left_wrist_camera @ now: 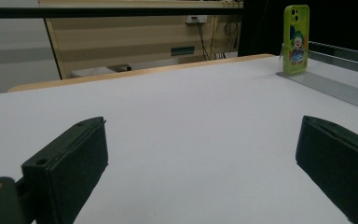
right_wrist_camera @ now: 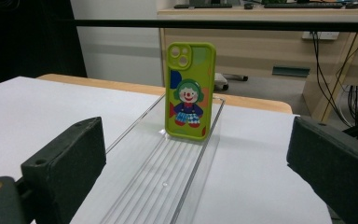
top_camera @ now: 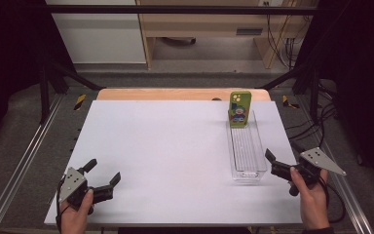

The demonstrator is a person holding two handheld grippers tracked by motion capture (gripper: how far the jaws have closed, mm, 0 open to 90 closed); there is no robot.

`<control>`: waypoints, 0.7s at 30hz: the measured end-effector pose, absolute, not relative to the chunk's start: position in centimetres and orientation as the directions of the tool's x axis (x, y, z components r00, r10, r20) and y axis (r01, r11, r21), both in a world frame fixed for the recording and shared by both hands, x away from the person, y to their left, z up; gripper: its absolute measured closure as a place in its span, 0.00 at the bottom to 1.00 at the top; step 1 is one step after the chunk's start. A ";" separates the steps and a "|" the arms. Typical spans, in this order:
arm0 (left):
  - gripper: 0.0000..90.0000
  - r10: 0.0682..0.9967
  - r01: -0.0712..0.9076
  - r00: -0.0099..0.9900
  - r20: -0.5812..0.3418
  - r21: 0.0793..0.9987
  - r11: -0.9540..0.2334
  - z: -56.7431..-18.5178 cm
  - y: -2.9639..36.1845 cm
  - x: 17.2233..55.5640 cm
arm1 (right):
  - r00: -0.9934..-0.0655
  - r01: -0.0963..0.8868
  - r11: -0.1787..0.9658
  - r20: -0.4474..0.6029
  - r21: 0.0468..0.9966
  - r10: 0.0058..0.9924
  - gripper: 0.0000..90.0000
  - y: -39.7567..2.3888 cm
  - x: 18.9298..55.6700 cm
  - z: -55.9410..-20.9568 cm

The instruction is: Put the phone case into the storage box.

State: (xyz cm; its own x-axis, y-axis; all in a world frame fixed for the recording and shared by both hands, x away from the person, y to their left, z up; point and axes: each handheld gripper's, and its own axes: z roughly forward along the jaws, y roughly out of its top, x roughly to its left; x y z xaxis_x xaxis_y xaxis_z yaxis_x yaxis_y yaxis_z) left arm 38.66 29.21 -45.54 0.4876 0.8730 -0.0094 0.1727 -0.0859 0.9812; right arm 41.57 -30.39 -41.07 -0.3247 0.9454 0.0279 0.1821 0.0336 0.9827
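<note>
Both jaws wide, empty. Right gripper (top_camera: 278, 165) should likely approach phone (right_wrist_camera: 189, 97) squarely, upright at clear tray (top_camera: 247, 168) far end, upper right.

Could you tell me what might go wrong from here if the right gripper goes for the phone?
1. The green phone stands nearly upright against the far end of the clear tray; a nudge could tip it over.
2. The tray looks light, so the open right hand-held gripper beside its near end might push it along the white table.

left claw (left_wrist_camera: 200, 163) jaws wide apart | white table (left_wrist_camera: 191, 107) | green phone (left_wrist_camera: 295, 39) upright far right
</note>
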 end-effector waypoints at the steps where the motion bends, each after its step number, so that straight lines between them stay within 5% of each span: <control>1: 0.02 0.873 0.172 0.488 -0.008 0.981 -0.087 -45.5 29.2 38.7 | -0.326 0.178 0.034 0.026 0.983 0.945 0.06 -30.4 41.5 -41.2; 21: 0.02 0.871 0.176 0.492 -0.002 0.980 -0.097 -45.6 29.1 38.7 | -0.355 0.187 0.028 0.041 0.982 0.934 0.06 -30.1 40.2 -43.4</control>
